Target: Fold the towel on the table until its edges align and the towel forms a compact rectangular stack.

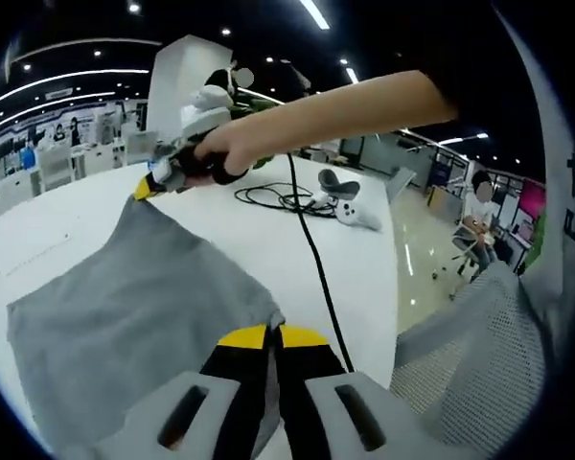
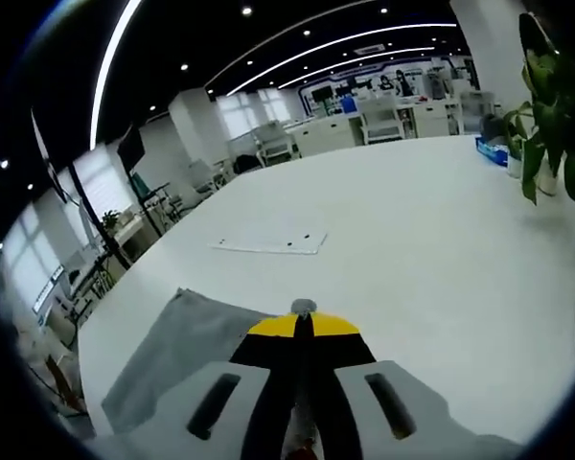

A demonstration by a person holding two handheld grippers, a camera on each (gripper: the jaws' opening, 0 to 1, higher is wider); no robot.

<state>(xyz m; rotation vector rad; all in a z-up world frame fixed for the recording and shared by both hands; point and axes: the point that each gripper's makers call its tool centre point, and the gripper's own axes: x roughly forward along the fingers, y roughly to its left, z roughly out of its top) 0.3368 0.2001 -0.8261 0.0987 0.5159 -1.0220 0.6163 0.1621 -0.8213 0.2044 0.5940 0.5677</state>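
A grey towel (image 1: 125, 307) lies spread on the white table (image 1: 57, 225). My left gripper (image 1: 273, 333) is shut on the towel's near corner, its yellow tips pressed together. At the towel's far corner, my right gripper (image 1: 146, 189) is held by a person's hand, and its yellow tip pinches the cloth. In the right gripper view, my right gripper (image 2: 303, 321) is shut with a bit of grey cloth at its tips. The towel (image 2: 177, 355) hangs away below and to the left over the table (image 2: 412, 220).
A black cable (image 1: 311, 249) runs across the table to a white controller (image 1: 347, 199). A mesh chair back (image 1: 470, 355) stands at the table's near right edge. A flat white sheet (image 2: 268, 243) lies mid-table. A potted plant (image 2: 546, 125) is at the right.
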